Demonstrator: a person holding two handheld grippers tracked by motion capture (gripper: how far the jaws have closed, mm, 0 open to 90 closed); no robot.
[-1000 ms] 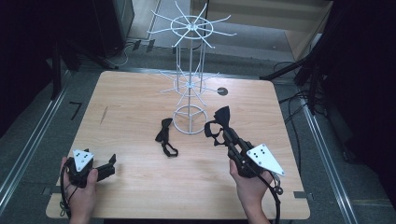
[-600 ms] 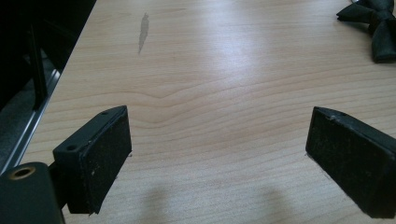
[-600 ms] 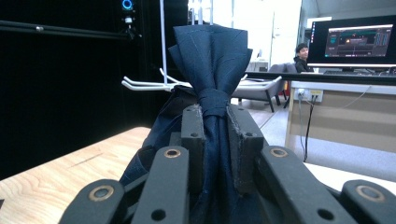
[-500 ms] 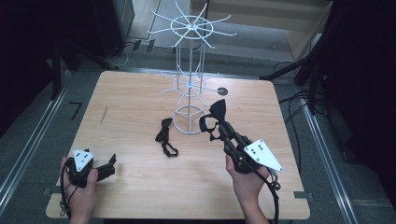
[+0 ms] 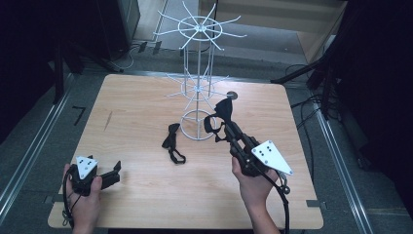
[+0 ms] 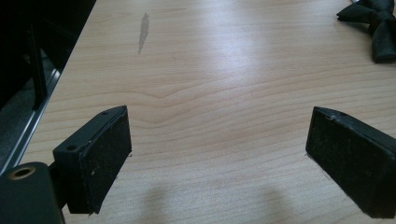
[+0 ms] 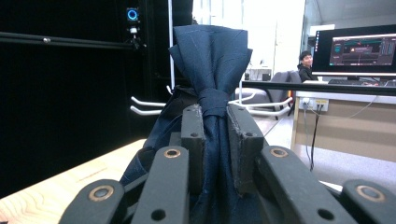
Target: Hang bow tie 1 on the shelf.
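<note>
Table (image 5: 146, 117): light wood, carries everything below.

Wire rack (image 5: 198, 78): white, upright, ring foot on the table, spoked arms at two levels. It stands just ahead and to the left of the right gripper's jaws as the high view shows them; the ring foot lies just beside the held cloth. In the right gripper view two white prongs (image 7: 144, 105) show behind the jaws, to their left.

Right gripper (image 5: 229, 127): jaws clamped on a dark bow tie (image 5: 221, 113). Right gripper view: both pads press on the cloth at and just below the knot. The tie's long axis runs along the jaws, so one wing fans out beyond the tips (image 7: 211, 51) and the rest hangs back between the linkage bars. High view: that free wing points away from the person and slightly left, toward the rack. Tie is off the table, carried by the jaws alone.

Right hand (image 5: 253, 183): grips the gripper body from behind, forearm in from the bottom edge, tool angled forward and leftward, grey plate on top.

Left gripper (image 5: 113, 171): jaws wide apart, nothing between them, bare wood in the gap (image 6: 219, 140). Left hand (image 5: 83, 192) holds it low near the table's near left corner, jaws pointing right.

Second bow tie (image 5: 172, 142): black, lies on the table between the two grippers, well ahead of the left jaws to their right (image 6: 376, 23), strap trailing toward the person.
</note>
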